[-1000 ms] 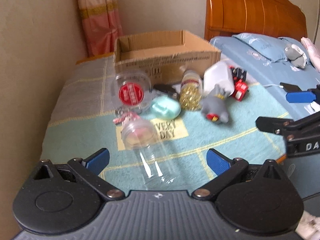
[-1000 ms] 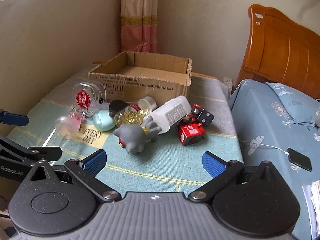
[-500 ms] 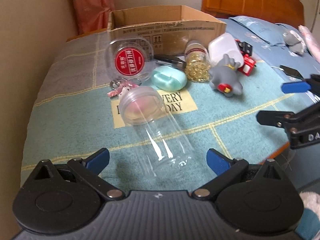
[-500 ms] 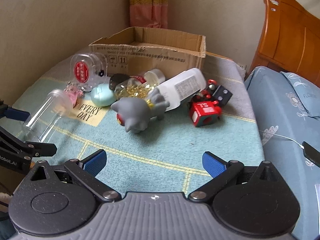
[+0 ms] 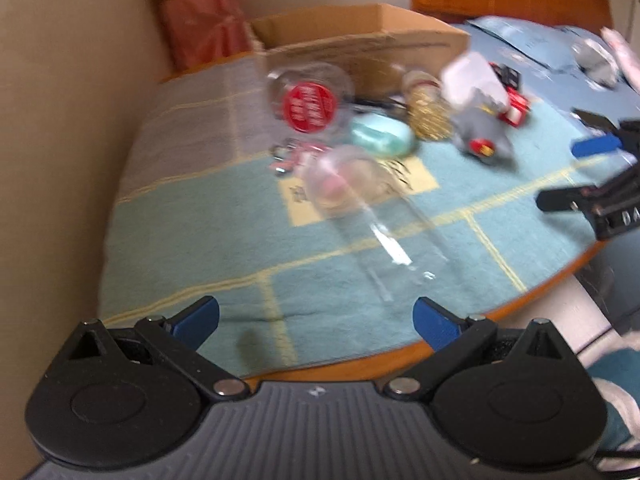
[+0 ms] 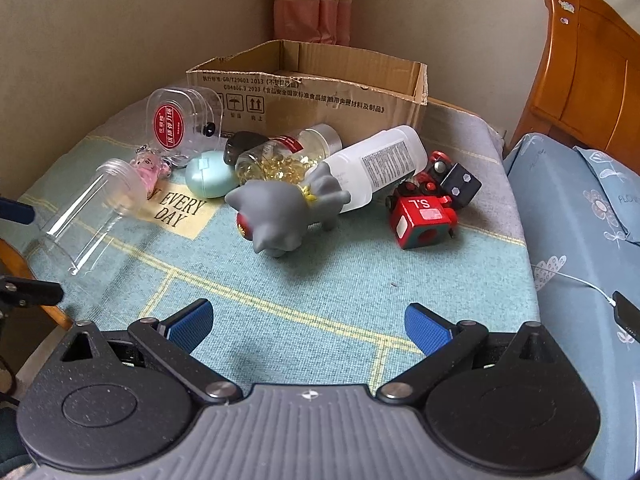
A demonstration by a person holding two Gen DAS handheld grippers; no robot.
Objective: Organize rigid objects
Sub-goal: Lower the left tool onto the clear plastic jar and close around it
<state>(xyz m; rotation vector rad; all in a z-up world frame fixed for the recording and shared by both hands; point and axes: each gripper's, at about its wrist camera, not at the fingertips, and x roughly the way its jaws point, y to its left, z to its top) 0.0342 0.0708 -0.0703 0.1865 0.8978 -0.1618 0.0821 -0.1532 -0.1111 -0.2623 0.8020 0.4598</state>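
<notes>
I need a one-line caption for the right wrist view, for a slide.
Open right gripper faces a grey toy cat, bottles and a red toy car lying before a cardboard box.

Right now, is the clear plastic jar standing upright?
No, the clear plastic jar lies on its side on the teal tablecloth, nearest the left gripper.

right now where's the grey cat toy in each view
Left wrist: the grey cat toy is upper right, blurred, in front of the white bottle.
Right wrist: it lies just above centre, on its side against the same bottle.
Shared landmark: the cardboard box stands behind it in both.
</notes>
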